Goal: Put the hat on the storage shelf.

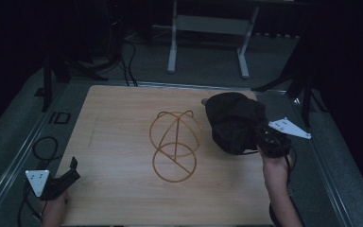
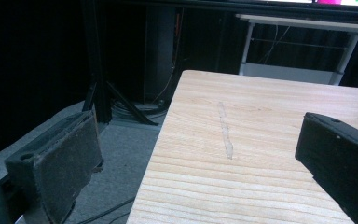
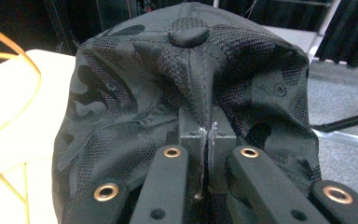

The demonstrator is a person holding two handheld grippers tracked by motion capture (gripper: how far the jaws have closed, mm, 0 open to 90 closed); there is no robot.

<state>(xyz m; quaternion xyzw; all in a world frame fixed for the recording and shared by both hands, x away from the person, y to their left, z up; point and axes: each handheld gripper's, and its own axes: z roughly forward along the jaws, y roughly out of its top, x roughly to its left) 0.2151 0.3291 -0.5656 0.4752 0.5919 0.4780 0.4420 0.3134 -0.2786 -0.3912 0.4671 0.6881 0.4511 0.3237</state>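
1. High view: the right gripper (image 1: 260,137) is pinching a black cap (image 1: 234,120) and holding it at the right side of the wooden table (image 1: 118,137), just right of the gold wire stand (image 1: 176,144). The left gripper (image 1: 66,177) is idling at the near-left corner, well apart from both.
2. Left gripper view: its jaws are standing wide apart with nothing between them, over bare wood at the table edge.
3. Right gripper view: its jaws are clenched on a fold of the cap (image 3: 186,93) just below the crown button (image 3: 189,36); the stand (image 3: 9,93) is showing at the left.
4. Step, as judged: carrying the cap toward the stand. The next move is probably calling for centring the crown over the wire dome, lowering, then letting go.
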